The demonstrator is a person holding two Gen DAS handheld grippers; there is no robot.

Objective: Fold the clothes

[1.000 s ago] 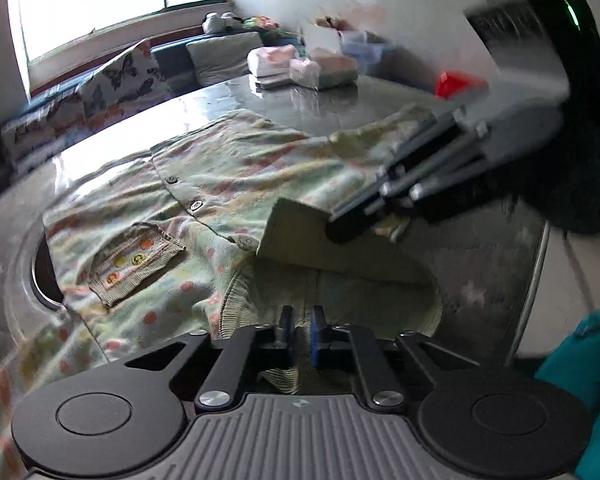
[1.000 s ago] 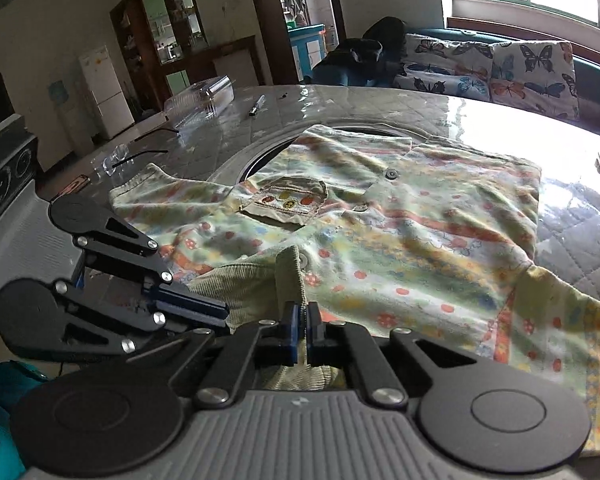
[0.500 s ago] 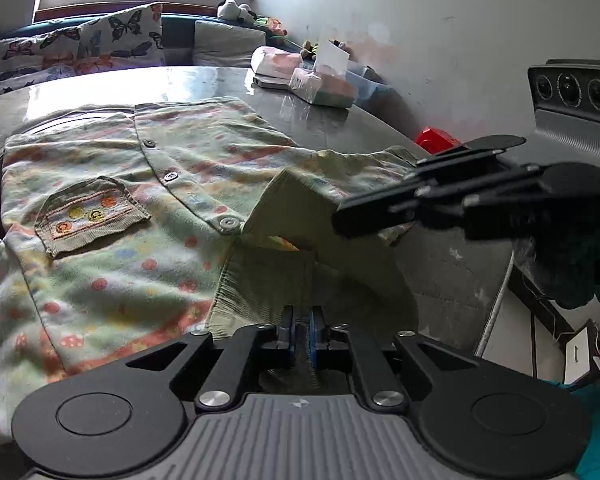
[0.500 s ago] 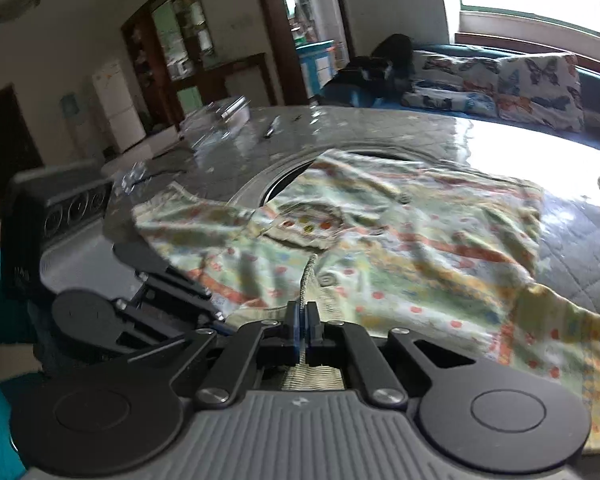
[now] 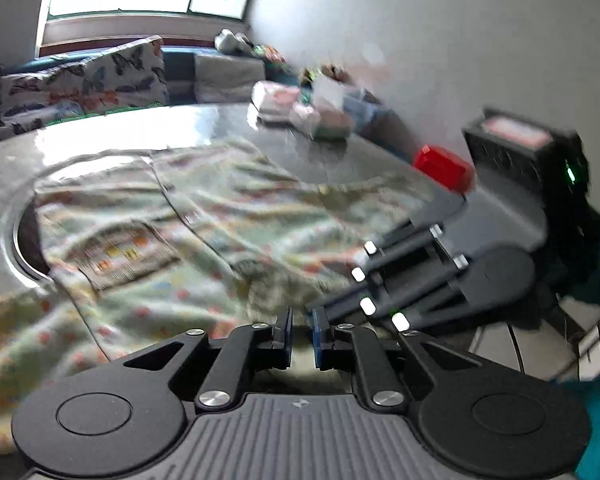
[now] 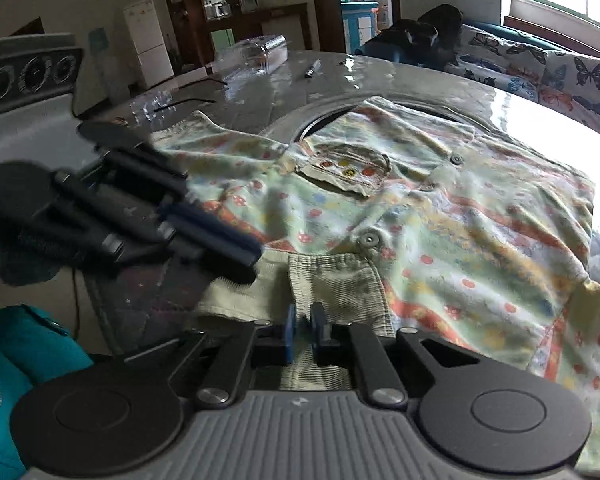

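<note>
A pale green child's shirt (image 6: 440,216) with coloured dots, buttons and a chest pocket (image 6: 348,172) lies spread on the round grey table (image 6: 260,96). Its corduroy hem (image 6: 332,280) is folded up at the near edge. My right gripper (image 6: 303,330) sits just over that hem with a small gap between its blue pads and nothing clamped. My left gripper (image 5: 300,334) is also slightly open at the hem, and the shirt (image 5: 220,216) shows blurred beyond it. Each gripper shows in the other's view, the left one (image 6: 204,236) and the right one (image 5: 384,284).
A round hole (image 6: 328,120) in the table lies under the collar. A clear box (image 6: 256,56), a pen (image 6: 312,68) and glasses lie at the far side. Folded clothes (image 5: 300,112) and a red box (image 5: 444,168) lie beyond. A butterfly-print sofa (image 6: 560,76) stands behind.
Both grippers have let go of the hem, their pads have parted, and the folded hem now lies on the table. The left view has swung and blurred.
</note>
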